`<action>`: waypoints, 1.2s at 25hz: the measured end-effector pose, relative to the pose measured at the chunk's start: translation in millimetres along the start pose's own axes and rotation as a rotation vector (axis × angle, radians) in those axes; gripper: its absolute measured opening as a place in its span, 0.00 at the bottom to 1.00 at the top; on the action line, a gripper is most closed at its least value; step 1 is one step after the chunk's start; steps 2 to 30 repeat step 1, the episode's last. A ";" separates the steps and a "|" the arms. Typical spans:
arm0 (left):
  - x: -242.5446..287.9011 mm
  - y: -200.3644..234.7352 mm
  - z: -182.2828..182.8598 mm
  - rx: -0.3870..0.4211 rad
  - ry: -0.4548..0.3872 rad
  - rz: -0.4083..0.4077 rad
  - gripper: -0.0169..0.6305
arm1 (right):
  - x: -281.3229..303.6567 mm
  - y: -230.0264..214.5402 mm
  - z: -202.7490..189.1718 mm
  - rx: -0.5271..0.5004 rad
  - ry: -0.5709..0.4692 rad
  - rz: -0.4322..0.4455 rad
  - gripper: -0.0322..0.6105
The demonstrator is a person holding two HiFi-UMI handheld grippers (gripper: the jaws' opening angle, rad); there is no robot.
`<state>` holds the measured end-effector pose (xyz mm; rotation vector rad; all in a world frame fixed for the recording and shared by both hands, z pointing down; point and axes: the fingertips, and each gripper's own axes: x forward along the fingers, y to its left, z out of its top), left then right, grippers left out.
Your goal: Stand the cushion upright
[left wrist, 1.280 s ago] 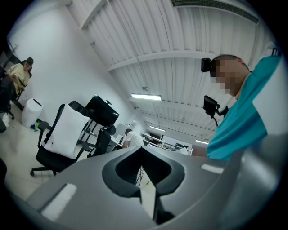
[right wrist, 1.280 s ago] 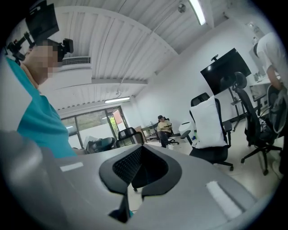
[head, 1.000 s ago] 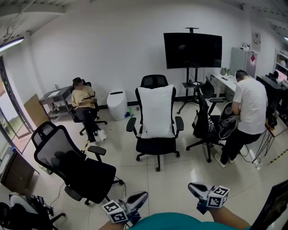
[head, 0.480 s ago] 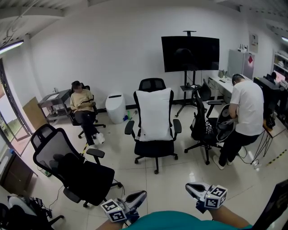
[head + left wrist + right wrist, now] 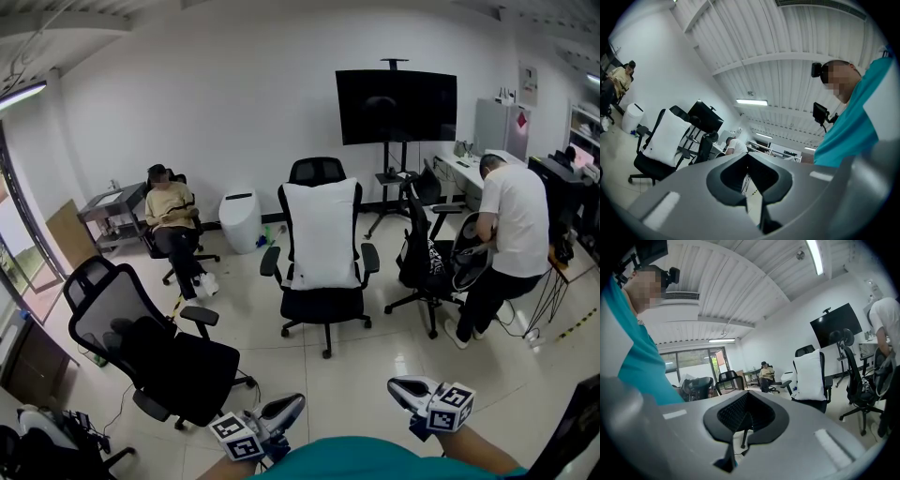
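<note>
Leaning against the back of a black office chair (image 5: 323, 306) in the middle of the room, the white cushion (image 5: 323, 234) stands upright on the seat, its top edge level with the headrest. Both grippers hang low at the near edge of the head view, well apart from the cushion. The left gripper (image 5: 292, 406) has its jaws together with nothing between them, and the right gripper (image 5: 401, 386) likewise has its jaws closed and empty. A mesh chair (image 5: 159, 347) stands empty near the left gripper. A person (image 5: 173, 211) sits by the far wall, another (image 5: 511, 225) bends over a chair at right, and a dark screen (image 5: 396, 105) stands behind the cushion's chair.
</note>
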<state>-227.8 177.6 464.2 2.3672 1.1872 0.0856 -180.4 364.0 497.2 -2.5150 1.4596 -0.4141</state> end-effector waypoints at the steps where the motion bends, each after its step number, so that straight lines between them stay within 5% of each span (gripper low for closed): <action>1: -0.8 0.9 0.1 0.000 0.000 0.001 0.05 | 1.5 0.9 -0.6 -0.003 0.002 0.001 0.05; 30: -0.8 0.9 0.1 0.000 0.000 0.001 0.05 | 1.5 0.9 -0.6 -0.003 0.002 0.001 0.05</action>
